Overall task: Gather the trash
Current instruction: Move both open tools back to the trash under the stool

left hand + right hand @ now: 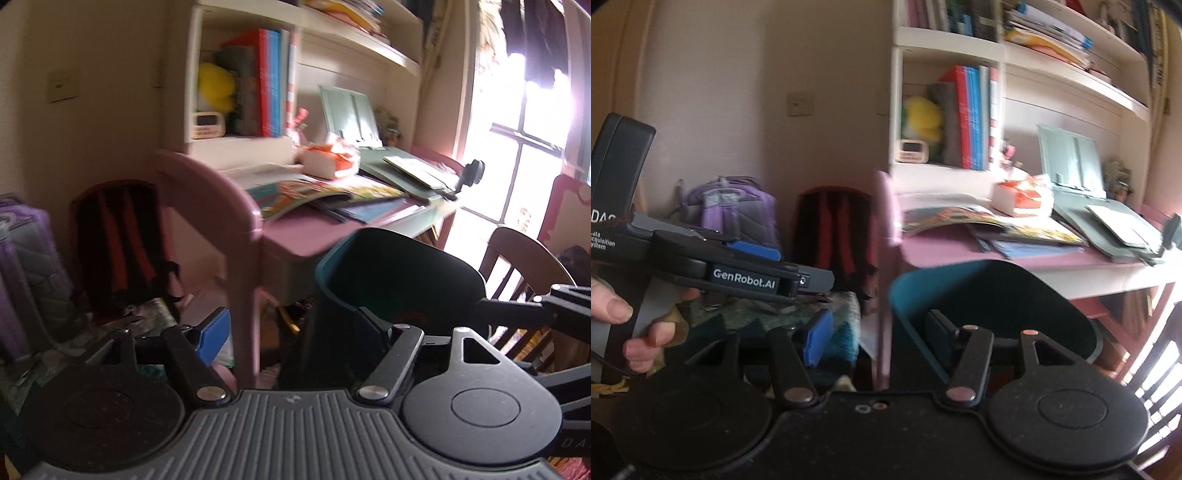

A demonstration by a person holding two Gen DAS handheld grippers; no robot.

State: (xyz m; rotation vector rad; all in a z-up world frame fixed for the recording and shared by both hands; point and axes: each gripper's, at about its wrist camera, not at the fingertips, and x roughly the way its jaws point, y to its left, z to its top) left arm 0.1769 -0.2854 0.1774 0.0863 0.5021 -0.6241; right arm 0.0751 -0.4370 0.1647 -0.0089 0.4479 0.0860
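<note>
A teal trash bin with a dark inside stands in front of the pink desk. An orange-and-white crumpled wrapper lies on the desk by the books. My left gripper is open, with one blue pad left of the bin and the other finger against the bin's rim. My right gripper is open too, its right finger inside the bin's rim. The left gripper also shows in the right wrist view, held by a hand.
The pink desk carries open picture books, grey folders and a book stand. A pink chair back stands left of the bin. A red-black backpack and a purple bag lean on the wall. A wooden chair is at the right.
</note>
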